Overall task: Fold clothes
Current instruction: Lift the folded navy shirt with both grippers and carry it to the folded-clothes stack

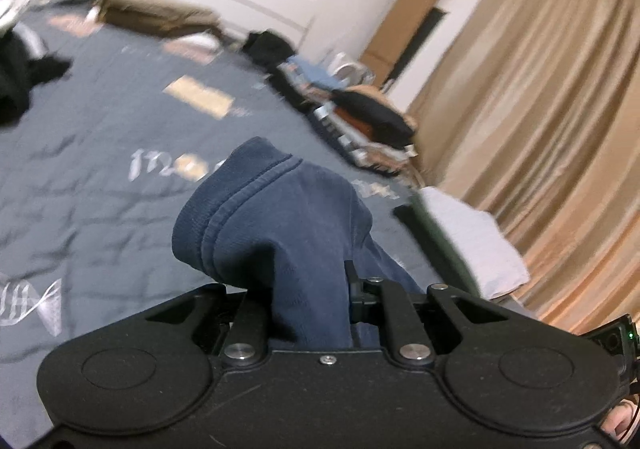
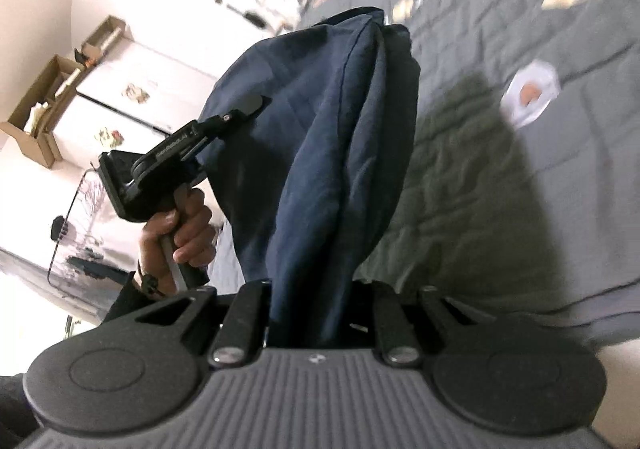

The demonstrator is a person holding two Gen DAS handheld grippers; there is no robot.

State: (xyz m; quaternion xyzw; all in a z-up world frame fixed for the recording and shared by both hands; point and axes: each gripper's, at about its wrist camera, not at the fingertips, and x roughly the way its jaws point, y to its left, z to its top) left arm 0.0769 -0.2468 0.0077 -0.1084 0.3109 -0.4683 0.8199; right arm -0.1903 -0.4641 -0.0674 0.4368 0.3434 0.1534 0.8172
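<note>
Both my tongs grip the navy garment (image 2: pixel 320 153)

My left tongs (image 1: pixel 308 289) and right tongs (image 2: pixel 316 305) each pinch its cloth tight, lifted above the grey bedspread (image 1: pixel 100 169).

Navy garment (image 1: pixel 280 217): soft matt cloth, stitched hem. Bedspread (image 1: pixel 100 153): quilted matt fabric. Curtain (image 1: pixel 540 109): faintly glossy cloth.

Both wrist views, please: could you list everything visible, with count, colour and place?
Garment: one, navy, lifted above the bed, gripped by both grippers.
Bedspread: one, grey, patterned, beneath the garment.
Curtain: one, beige, at right in the left view.
Clothes pile: one, mixed colours, at the bed's far edge.
Cardboard boxes: several, brown, on a white cabinet.
Left gripper: black, clamped on the garment.
Right gripper: black, clamped on the garment.
Hand: one, holding the left gripper's handle.
</note>
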